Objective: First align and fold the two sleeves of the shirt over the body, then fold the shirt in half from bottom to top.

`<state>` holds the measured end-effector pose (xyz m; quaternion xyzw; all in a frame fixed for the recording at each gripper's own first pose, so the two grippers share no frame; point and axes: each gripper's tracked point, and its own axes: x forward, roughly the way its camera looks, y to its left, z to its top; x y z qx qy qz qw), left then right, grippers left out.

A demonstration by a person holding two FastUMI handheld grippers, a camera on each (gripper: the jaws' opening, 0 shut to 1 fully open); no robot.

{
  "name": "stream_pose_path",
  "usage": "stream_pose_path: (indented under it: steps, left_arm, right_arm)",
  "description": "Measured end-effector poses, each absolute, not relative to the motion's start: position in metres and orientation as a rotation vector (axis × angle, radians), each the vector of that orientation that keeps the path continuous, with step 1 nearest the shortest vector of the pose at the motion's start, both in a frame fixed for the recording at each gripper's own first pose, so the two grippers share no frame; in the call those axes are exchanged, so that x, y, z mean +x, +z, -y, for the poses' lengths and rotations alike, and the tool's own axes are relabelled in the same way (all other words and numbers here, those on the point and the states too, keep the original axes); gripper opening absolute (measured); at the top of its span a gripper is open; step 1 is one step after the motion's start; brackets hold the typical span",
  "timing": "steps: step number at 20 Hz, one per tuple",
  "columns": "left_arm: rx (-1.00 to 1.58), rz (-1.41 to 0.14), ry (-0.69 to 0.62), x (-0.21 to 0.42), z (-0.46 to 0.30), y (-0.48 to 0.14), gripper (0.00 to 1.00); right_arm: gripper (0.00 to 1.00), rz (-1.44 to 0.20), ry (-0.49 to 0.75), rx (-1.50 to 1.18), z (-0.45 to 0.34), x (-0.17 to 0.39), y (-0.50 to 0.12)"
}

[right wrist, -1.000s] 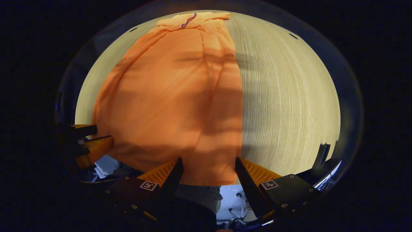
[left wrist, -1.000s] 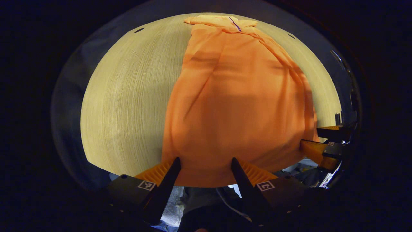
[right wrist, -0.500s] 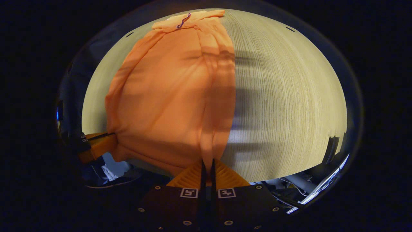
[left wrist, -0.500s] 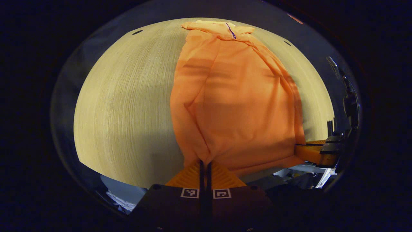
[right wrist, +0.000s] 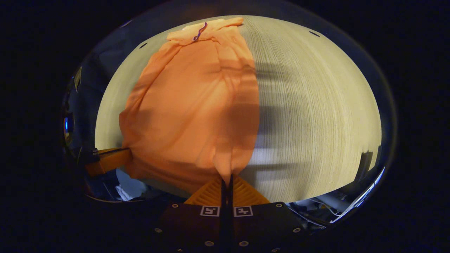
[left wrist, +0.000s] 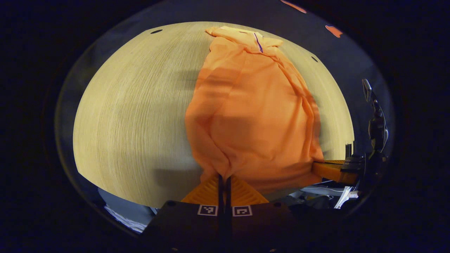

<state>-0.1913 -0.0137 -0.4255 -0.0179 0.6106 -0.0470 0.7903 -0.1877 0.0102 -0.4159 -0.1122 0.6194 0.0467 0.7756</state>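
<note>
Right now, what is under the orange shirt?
The pale wooden table lies under the orange shirt, showing on both sides. What the cloth covers, including the folded sleeves, cannot be seen.

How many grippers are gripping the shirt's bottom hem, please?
2: the left gripper pinches the orange shirt at one hem corner, the right gripper at the other.

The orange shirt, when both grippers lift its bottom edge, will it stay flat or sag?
The shirt is probably floppy: it puckers into folds where the left gripper and right gripper pinch it. The hem between them will likely sag. It looks thin, so probably light.
</note>
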Motion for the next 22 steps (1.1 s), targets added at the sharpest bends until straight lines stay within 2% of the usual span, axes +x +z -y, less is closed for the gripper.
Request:
stream_pose_path:
  steps: [2,3,4,11,22]
  left_arm:
    - [-0.058,-1.291,-0.116,-0.180,0.018,-0.416,0.01]
    - [-0.063,-1.276,-0.121,-0.174,0.020,-0.410,0.01]
    - [-0.064,-1.254,-0.126,-0.165,0.020,-0.402,0.01]
    - [-0.092,-1.132,-0.159,-0.116,0.029,-0.353,0.01]
    - [-0.120,-0.947,-0.191,0.000,0.042,-0.299,0.01]
  right_arm:
    - [0.00,-1.308,0.109,-0.245,-0.016,-0.179,-0.408]
    - [0.03,-1.295,0.116,-0.246,-0.020,-0.174,-0.403]
    - [0.00,-1.280,0.122,-0.247,-0.023,-0.169,-0.397]
    - [0.00,-1.146,0.144,-0.210,-0.040,-0.121,-0.343]
    - [0.00,-0.940,0.176,-0.212,-0.065,-0.002,-0.270]
